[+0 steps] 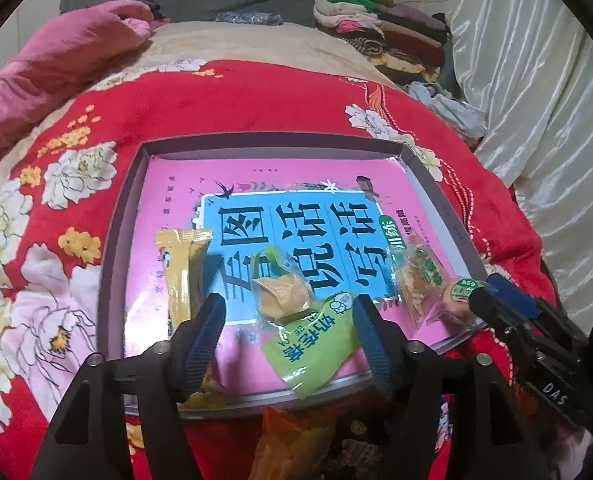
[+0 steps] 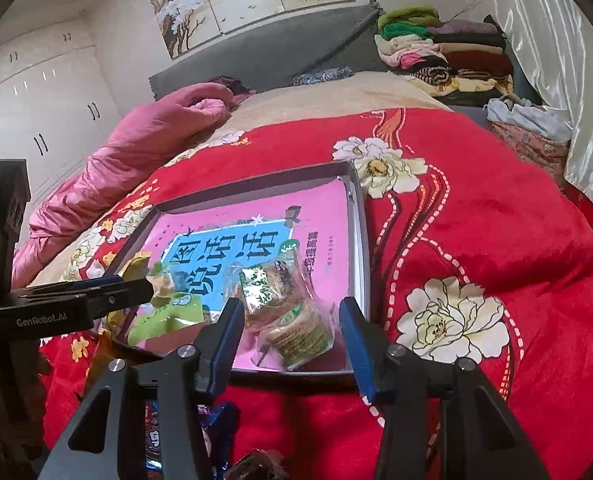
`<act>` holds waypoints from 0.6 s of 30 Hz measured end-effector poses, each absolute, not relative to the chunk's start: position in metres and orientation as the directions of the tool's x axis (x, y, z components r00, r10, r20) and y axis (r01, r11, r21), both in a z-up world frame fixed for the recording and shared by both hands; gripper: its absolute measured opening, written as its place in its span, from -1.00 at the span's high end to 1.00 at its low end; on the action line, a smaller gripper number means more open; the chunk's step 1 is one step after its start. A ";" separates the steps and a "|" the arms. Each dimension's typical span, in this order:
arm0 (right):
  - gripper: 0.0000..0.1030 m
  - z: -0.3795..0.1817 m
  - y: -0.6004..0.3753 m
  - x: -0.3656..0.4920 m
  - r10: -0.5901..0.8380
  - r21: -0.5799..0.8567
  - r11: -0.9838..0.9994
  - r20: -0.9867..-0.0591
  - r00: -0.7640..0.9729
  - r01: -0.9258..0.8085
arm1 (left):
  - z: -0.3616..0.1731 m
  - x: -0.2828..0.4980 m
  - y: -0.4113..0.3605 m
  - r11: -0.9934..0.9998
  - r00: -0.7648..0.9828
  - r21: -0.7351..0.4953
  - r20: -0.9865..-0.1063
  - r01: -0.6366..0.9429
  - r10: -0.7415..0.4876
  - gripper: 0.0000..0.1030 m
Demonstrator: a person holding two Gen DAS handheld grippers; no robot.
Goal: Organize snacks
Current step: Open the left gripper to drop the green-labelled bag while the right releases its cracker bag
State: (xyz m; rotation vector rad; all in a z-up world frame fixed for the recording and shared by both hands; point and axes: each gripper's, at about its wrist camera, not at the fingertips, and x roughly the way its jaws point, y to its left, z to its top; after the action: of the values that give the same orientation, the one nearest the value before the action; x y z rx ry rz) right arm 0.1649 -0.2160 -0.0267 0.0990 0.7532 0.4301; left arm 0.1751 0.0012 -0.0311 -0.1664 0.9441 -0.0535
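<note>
A grey tray point(image 1: 114, 240) with a pink book point(image 1: 280, 172) in it lies on the red floral blanket. On the book lie a yellow snack bar point(image 1: 182, 272), a green packet with a yellow pastry point(image 1: 296, 312) and clear packs of round biscuits point(image 1: 424, 284). My left gripper point(image 1: 288, 320) is open and empty, its jaws either side of the green packet, just above it. My right gripper point(image 2: 292, 316) is open and empty around the biscuit packs point(image 2: 292, 320) near the tray's front right corner point(image 2: 358, 360). The green packet point(image 2: 164, 320) lies left of them.
More snack packets lie on the blanket in front of the tray: an orange one point(image 1: 292, 440) and blue ones point(image 2: 176, 432). A pink quilt point(image 1: 56, 68) lies at the back left. Folded clothes point(image 1: 380, 32) are stacked at the back right. A white curtain point(image 1: 536, 100) hangs on the right.
</note>
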 end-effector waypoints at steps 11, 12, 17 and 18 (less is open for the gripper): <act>-0.02 -0.027 -0.215 0.165 0.417 0.240 0.906 -0.642 0.643 -0.348 | -0.025 0.170 0.004 0.985 0.590 -0.171 -0.798 -0.026 -0.123 -0.50; -0.02 -0.027 -0.215 0.165 0.417 0.238 0.906 -0.641 0.644 -0.350 | -0.025 0.169 0.005 0.984 0.589 -0.175 -0.798 -0.027 -0.125 -0.51; -0.06 -0.027 -0.213 0.164 0.418 0.233 0.905 -0.643 0.642 -0.355 | -0.024 0.165 0.007 0.982 0.585 -0.187 -0.799 -0.028 -0.135 -0.54; -0.06 -0.027 -0.213 0.164 0.418 0.233 0.905 -0.642 0.642 -0.356 | -0.024 0.165 0.008 0.982 0.586 -0.188 -0.799 -0.029 -0.136 -0.54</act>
State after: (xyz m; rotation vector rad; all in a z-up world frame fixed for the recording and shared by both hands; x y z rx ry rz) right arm 0.1639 -0.2131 -0.0270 0.0873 0.7535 0.4418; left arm 0.1648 0.0077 -0.0238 -0.1885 0.9446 -0.0626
